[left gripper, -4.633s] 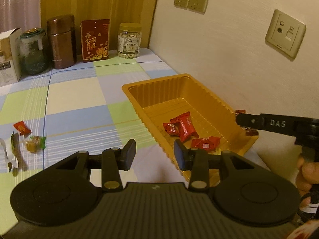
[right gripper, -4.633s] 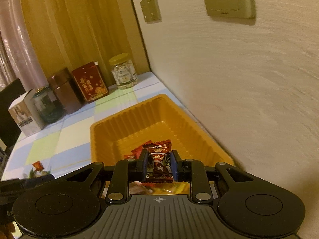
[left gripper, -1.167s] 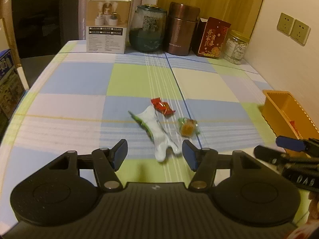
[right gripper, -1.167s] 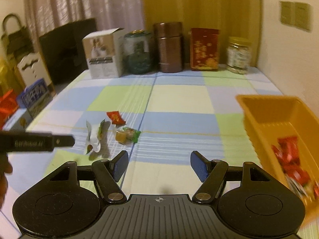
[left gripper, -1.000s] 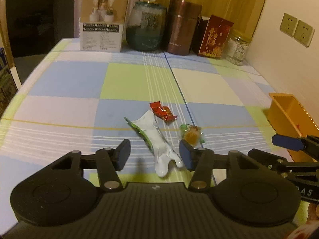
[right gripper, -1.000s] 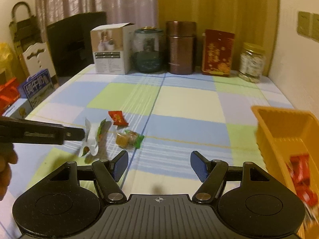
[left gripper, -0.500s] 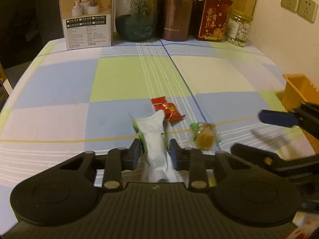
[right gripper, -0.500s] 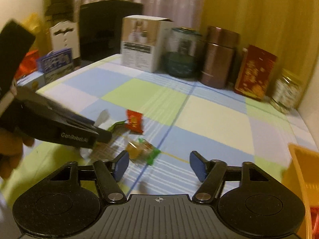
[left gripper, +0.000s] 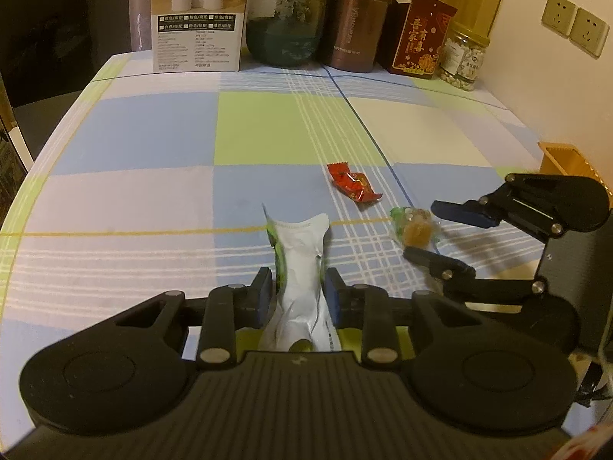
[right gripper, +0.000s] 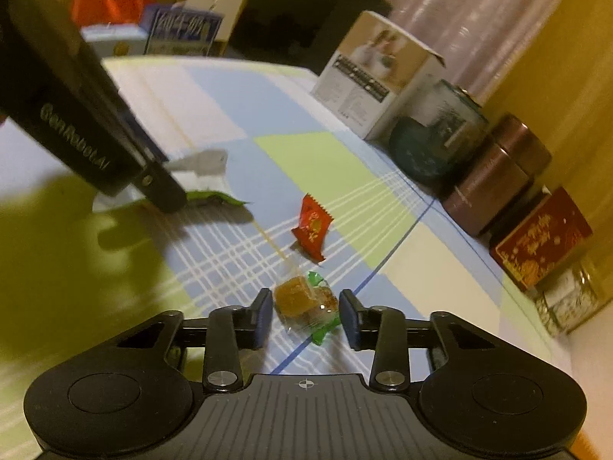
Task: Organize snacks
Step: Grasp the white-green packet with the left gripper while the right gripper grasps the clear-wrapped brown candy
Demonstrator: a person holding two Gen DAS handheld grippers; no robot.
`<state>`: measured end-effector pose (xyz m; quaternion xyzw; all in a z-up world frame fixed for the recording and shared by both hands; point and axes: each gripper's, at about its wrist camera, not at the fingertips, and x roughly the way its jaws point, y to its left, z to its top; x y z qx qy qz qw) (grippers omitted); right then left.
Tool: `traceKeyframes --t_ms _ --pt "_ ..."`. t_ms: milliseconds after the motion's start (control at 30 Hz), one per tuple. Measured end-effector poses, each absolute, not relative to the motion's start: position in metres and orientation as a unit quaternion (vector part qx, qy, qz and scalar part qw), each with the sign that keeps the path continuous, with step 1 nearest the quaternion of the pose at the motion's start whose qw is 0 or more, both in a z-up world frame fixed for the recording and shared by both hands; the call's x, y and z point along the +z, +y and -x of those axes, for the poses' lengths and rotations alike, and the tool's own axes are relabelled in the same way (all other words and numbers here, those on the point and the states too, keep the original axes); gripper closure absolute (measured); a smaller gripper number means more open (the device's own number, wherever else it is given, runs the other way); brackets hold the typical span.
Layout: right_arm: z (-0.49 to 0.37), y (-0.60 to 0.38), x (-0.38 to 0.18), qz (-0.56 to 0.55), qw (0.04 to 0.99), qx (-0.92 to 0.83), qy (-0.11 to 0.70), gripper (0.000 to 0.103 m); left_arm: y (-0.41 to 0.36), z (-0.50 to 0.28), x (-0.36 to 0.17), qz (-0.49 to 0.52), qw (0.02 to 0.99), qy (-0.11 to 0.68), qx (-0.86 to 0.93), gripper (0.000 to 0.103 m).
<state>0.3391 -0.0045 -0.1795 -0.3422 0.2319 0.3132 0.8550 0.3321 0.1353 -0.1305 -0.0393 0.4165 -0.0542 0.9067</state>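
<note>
My left gripper (left gripper: 299,291) is shut on a white and green snack packet (left gripper: 300,253) lying on the checked tablecloth. My right gripper (right gripper: 306,312) is open, its fingers on either side of an orange candy in a clear and green wrapper (right gripper: 304,303), apart from it. The same candy (left gripper: 415,228) and my right gripper (left gripper: 435,230) show at the right of the left wrist view. A red wrapped candy (left gripper: 354,186) lies between them; it also shows in the right wrist view (right gripper: 312,226). The left gripper's finger (right gripper: 157,188) covers part of the packet (right gripper: 203,176) there.
The orange tray's corner (left gripper: 561,157) shows at the right edge. At the table's far end stand a white box (left gripper: 199,15), a glass jar (left gripper: 285,19), a brown canister (left gripper: 358,19), a red box (left gripper: 419,36) and a nut jar (left gripper: 461,59).
My left gripper has closed on the white and green packet. My right gripper has come down low around the orange candy and its fingers have narrowed.
</note>
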Motion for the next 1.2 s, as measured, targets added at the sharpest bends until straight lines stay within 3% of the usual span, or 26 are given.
traceKeyframes --t_ms 333,667,1133,1200 --pt "-0.341 -0.004 -0.176 0.327 0.861 0.306 0.240 0.081 0.119 -0.331 -0.131 -0.002 0.913 0.405 -0.048 0.071" --pt "-0.367 -0.045 -0.150 0.053 0.877 0.286 0.382 0.081 0.110 -0.331 -0.133 -0.029 0.916 0.397 -0.049 0.071" --pt "-0.362 -0.039 -0.163 0.073 0.880 0.279 0.378 0.081 0.106 -0.332 -0.138 -0.048 0.916 0.395 -0.043 0.072" --pt "-0.362 -0.041 -0.162 0.063 0.881 0.274 0.380 0.081 0.106 -0.331 -0.138 -0.045 0.917 0.395 -0.044 0.080"
